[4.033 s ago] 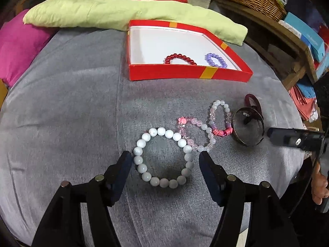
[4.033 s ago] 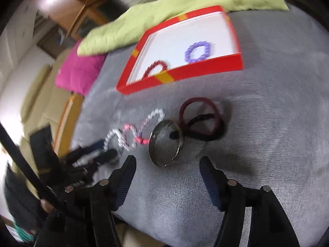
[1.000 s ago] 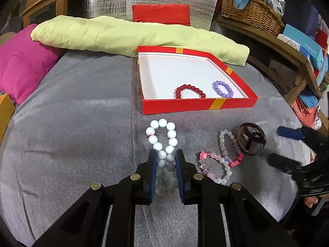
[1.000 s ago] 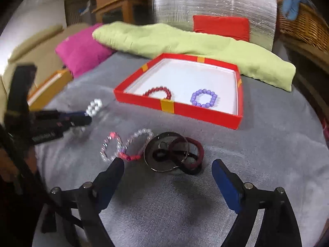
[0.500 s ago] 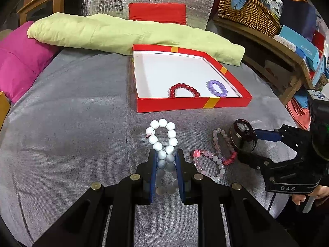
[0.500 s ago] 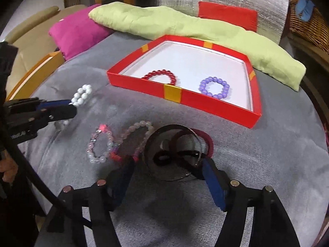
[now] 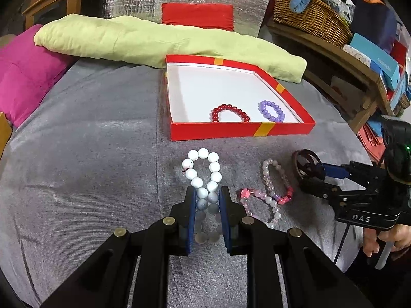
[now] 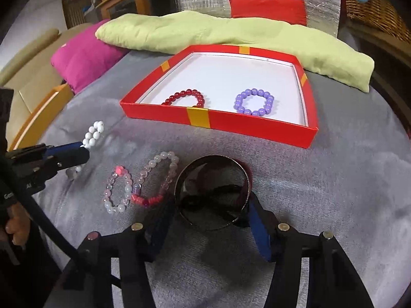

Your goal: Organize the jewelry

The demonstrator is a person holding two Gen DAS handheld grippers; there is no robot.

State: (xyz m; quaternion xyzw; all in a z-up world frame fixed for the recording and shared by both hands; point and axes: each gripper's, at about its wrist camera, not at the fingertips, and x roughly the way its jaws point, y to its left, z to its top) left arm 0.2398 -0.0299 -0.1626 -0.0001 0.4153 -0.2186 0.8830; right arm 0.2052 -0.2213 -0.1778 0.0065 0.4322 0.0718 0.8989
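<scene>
My left gripper (image 7: 207,192) is shut on a white bead bracelet (image 7: 203,152), squeezed into a narrow loop on the grey cloth. My right gripper (image 8: 210,202) straddles a dark bangle (image 8: 179,179) with hair ties (image 8: 218,192) lying inside it. Its jaws are closing, one finger at each side of the bangle. Two pink and clear bead bracelets (image 8: 117,192) (image 8: 156,179) lie between the grippers. Farther back, the red box (image 7: 239,131) holds a red bead bracelet (image 7: 230,110) and a purple one (image 7: 272,110).
A green cushion (image 7: 154,43) lies behind the box, with a magenta pillow (image 7: 23,77) at far left. A wooden shelf with a wicker basket (image 7: 308,18) and boxes stands at the right. A hand (image 7: 385,241) grips the right gripper's handle.
My right gripper has come down over the bangle and its jaws have narrowed around it. My left gripper has kept still, holding the white bracelet.
</scene>
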